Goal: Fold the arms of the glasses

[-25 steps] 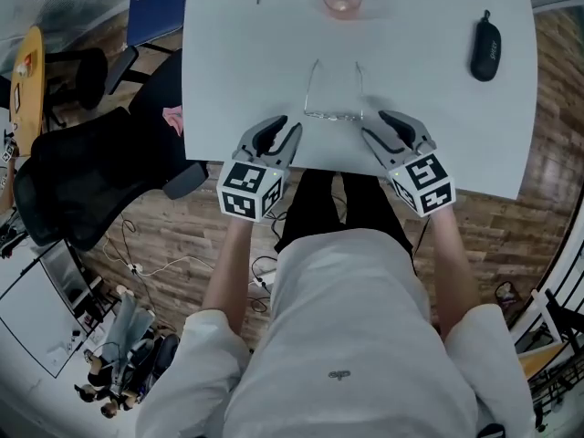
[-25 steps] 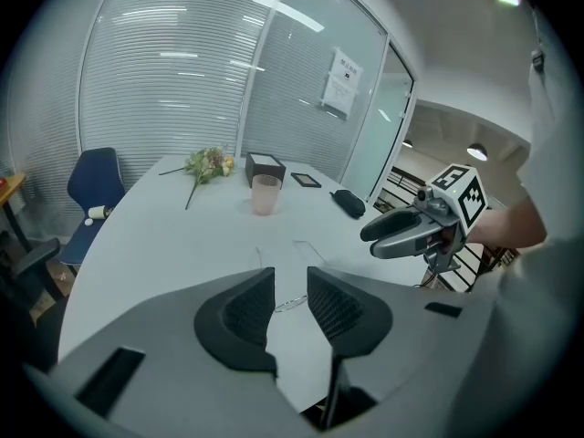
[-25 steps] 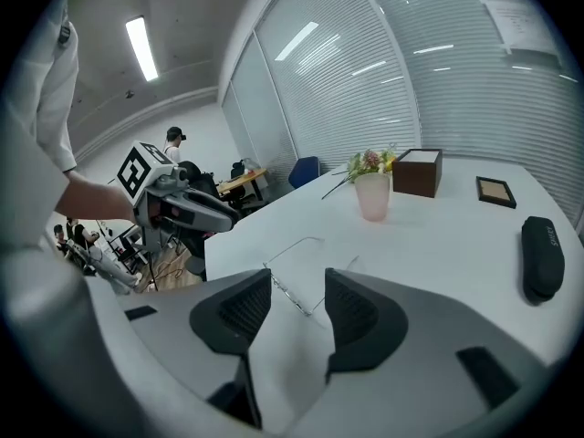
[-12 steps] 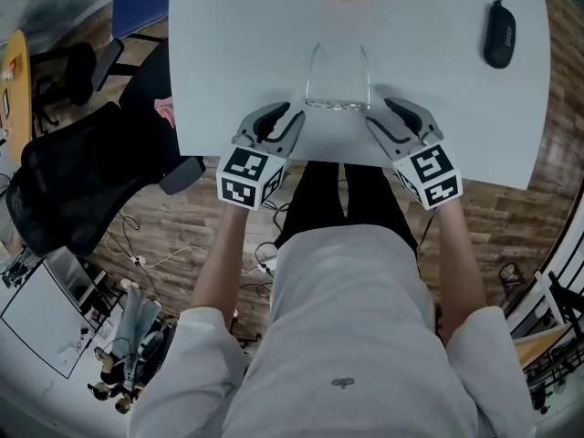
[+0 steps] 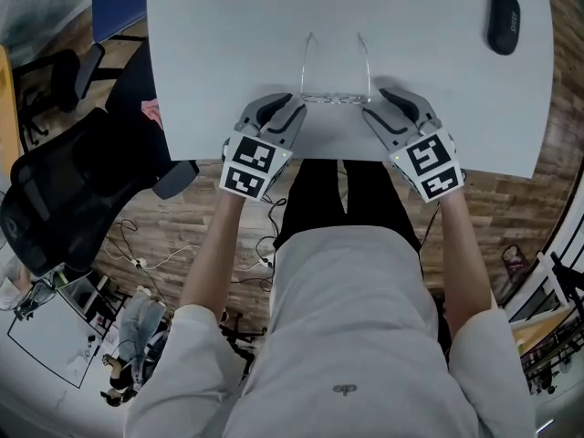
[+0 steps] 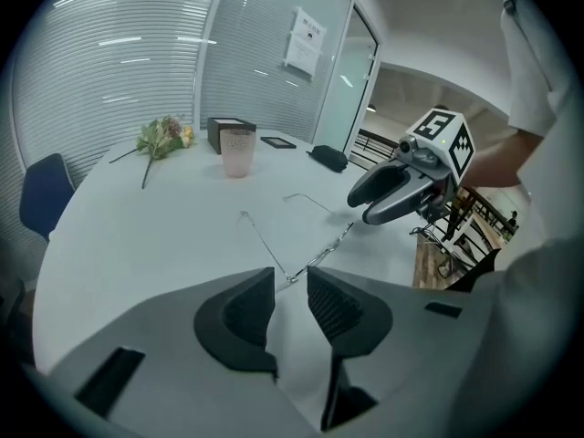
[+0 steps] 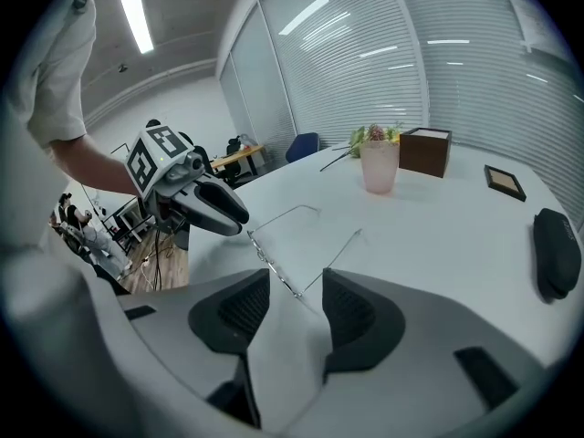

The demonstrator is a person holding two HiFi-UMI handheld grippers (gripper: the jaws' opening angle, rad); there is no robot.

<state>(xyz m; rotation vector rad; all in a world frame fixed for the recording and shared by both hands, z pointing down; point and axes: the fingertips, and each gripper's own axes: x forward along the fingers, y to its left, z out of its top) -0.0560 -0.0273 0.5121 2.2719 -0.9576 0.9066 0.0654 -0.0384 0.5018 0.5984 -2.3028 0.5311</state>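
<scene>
Thin wire-framed glasses lie on the white table, front towards me, both arms spread open and pointing away. My left gripper sits at the frame's left corner. In the left gripper view that corner lies just ahead of the gap between the parted fingertips, not pinched. My right gripper is at the right corner. Its jaws have just been opening, and the hinge shows in the gap with no pad on it.
A black glasses case lies at the far right of the table. A pink cup, a dark box, a small frame and flowers stand at the back. A black office chair is left of the table.
Both grippers have sunk towards the table and closed in on the two front corners of the glasses. The glasses have not moved on the table.
</scene>
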